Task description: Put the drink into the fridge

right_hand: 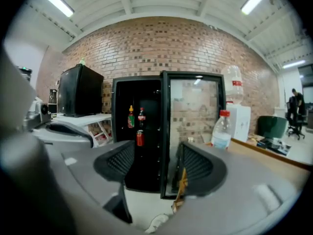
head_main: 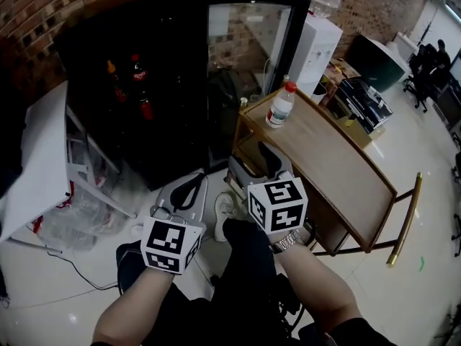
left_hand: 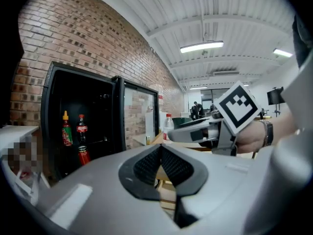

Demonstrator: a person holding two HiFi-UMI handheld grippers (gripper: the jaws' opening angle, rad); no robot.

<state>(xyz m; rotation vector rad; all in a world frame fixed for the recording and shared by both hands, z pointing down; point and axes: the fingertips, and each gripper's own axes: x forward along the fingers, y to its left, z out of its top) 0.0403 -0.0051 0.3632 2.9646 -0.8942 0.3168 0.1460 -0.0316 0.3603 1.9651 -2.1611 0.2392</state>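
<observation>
**Both grippers raised before the open fridge, bottle on the table**

Both forearms reach forward from the body, bare to the elbow; a metal wristwatch [head_main: 288, 241] on the right wrist. Right gripper [head_main: 270, 158] held ahead of and above the left gripper [head_main: 191, 187], both pointing toward the black fridge [head_main: 144, 85], whose glass door [right_hand: 194, 126] stands swung open. Left gripper's fingers together at the tips, nothing between them; right gripper's fingers well apart, empty, the fridge interior showing through the gap.

The drink, a clear bottle with a red cap [head_main: 279, 107], stands upright near the far end of the wooden table [head_main: 338, 164], beside the fridge door and apart from both grippers; its pale label is too small to read.

Inside the fridge: a yellow-capped bottle [right_hand: 131, 116], a dark cola-type bottle [right_hand: 141, 116] with a red label, and a red can [right_hand: 140, 137]; the print is illegible.
</observation>
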